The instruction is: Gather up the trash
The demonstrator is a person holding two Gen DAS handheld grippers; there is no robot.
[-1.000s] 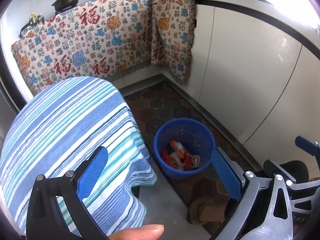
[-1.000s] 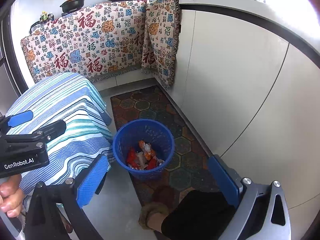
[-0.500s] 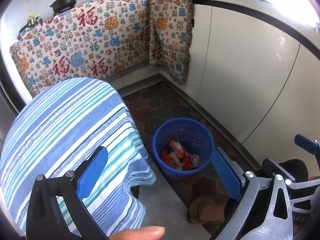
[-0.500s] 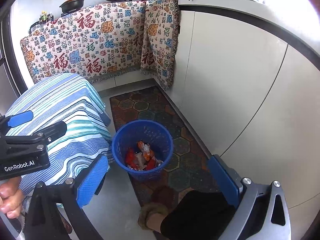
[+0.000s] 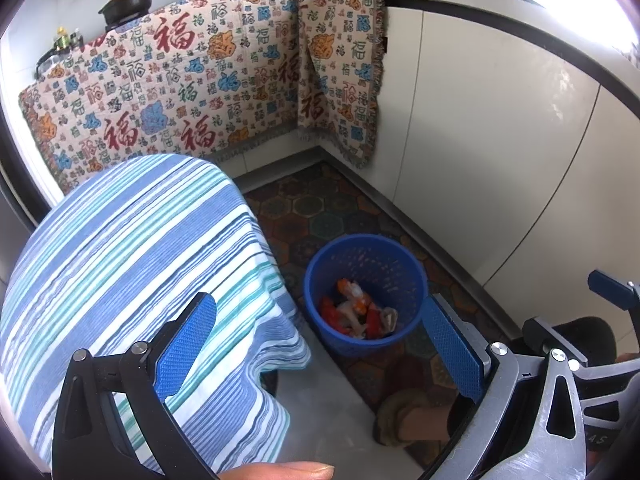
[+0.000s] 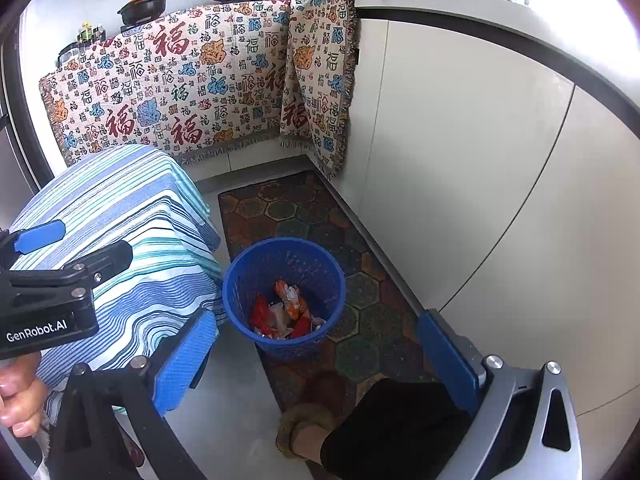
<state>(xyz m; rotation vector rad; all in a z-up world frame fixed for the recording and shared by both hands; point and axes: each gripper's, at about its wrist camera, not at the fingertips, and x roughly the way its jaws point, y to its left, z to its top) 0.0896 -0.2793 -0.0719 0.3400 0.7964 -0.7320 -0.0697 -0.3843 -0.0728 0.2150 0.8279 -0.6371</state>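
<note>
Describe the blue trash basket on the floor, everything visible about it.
The blue trash basket is round, apparently plastic, with perforated mesh walls and a solid rim. It stands upright and uncovered on the patterned hexagon floor mat, beside the striped tablecloth. At its bottom lie crumpled orange, red and white wrappers, filling only the lowest part. Neither gripper touches it.

We read "GenRobot.AI" in white on the black body of the left gripper (image 6: 48, 308), at nine o'clock in the right wrist view; the patterned cloth (image 6: 192, 92) over the counter, towards eleven o'clock, repeats the character 福 in large red strokes.
</note>
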